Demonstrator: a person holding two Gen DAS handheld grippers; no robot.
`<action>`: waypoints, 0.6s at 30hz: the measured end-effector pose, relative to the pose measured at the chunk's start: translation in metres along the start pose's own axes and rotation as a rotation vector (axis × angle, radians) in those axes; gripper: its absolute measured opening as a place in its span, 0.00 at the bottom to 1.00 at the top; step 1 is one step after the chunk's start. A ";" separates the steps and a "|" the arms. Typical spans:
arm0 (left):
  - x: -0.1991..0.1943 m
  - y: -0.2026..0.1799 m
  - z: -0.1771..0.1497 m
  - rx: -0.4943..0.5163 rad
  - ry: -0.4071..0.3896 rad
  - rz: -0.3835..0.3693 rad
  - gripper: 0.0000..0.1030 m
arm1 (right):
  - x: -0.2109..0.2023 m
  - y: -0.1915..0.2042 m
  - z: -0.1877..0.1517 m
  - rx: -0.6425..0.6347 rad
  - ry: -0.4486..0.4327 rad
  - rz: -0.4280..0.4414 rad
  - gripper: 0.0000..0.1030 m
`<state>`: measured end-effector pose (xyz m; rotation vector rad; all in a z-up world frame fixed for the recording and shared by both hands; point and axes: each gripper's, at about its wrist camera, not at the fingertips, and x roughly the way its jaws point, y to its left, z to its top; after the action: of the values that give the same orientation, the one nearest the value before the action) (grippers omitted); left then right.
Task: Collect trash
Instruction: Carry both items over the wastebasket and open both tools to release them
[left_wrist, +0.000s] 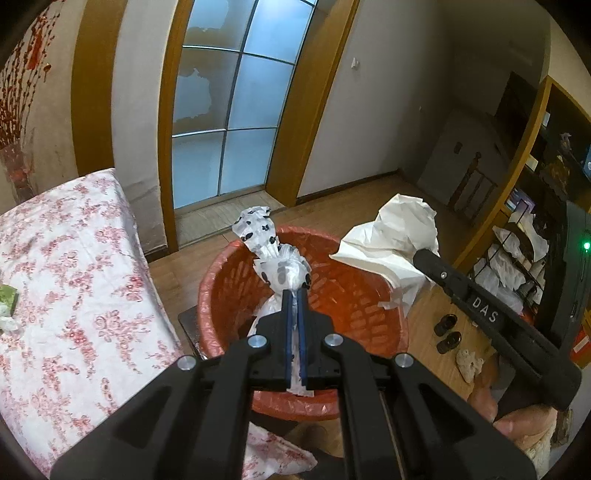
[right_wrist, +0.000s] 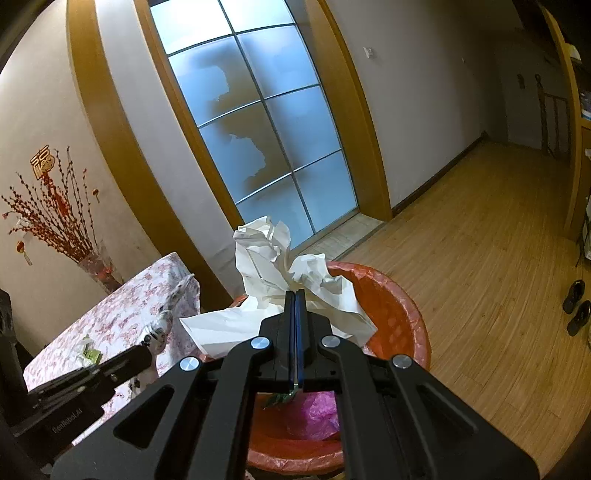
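Observation:
My left gripper (left_wrist: 295, 291) is shut on a clear plastic bag with black spots (left_wrist: 284, 267) and holds it over the red bin (left_wrist: 229, 284). My right gripper (right_wrist: 297, 293) is shut on a large crumpled white paper (right_wrist: 273, 266) and holds it above the same red bin (right_wrist: 402, 314), near its rim. In the left wrist view the white paper (left_wrist: 399, 236) and the right gripper's body (left_wrist: 480, 314) show to the right of the bin. A pink bag (right_wrist: 317, 413) lies inside the bin.
A table with a flowered cloth (left_wrist: 66, 266) stands left of the bin, with a green packet and tissue (left_wrist: 7, 299) on it. Dark shoes (left_wrist: 447, 332) and a crumpled scrap (left_wrist: 467, 363) lie on the wood floor. A shelf unit (left_wrist: 532, 229) stands at right. A glass door (left_wrist: 229, 110) is behind.

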<state>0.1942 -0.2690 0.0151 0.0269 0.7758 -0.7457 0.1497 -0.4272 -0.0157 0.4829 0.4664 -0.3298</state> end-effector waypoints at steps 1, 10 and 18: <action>0.002 -0.001 0.000 -0.001 0.004 -0.003 0.05 | 0.001 -0.002 0.000 0.003 0.000 0.000 0.01; 0.025 -0.001 -0.006 -0.017 0.045 -0.017 0.09 | 0.013 -0.014 0.004 0.048 0.037 0.032 0.01; 0.031 0.020 -0.015 -0.041 0.075 0.044 0.24 | 0.018 -0.020 -0.003 0.056 0.069 0.028 0.26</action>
<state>0.2118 -0.2681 -0.0209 0.0348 0.8590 -0.6901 0.1554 -0.4457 -0.0347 0.5563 0.5179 -0.3001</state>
